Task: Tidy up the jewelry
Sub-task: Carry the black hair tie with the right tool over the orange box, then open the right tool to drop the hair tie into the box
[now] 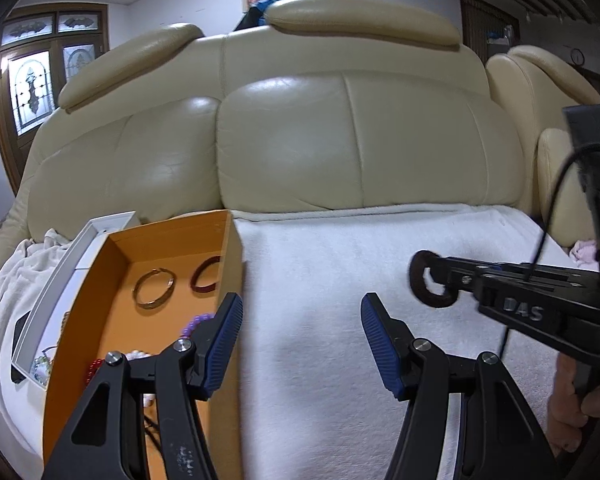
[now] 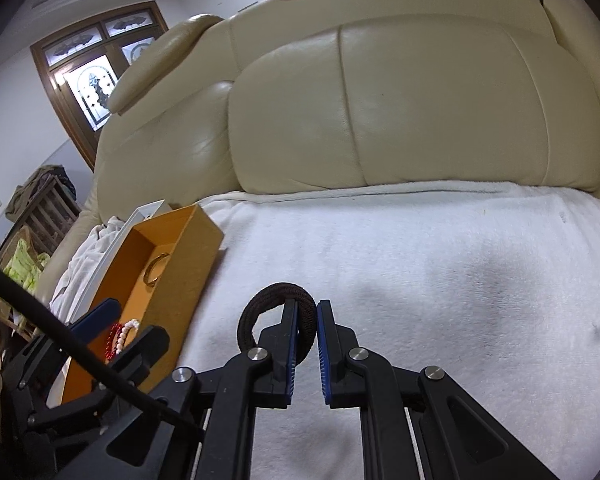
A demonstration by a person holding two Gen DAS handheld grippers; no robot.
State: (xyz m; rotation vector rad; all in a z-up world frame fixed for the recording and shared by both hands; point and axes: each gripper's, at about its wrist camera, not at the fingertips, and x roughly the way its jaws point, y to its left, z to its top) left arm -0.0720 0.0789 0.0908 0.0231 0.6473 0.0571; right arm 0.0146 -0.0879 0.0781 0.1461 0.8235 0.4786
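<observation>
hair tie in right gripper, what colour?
Dark brown hair tie, clamped in the right gripper; clearest in the right wrist view.

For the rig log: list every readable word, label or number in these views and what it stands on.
"DAS": raised letters on the black body of the right tongs, seen in the left wrist view; the first letter is blurred, so that reading is uncertain.
Framed picture on the wall: too small to read.
Nothing else legible.
</observation>
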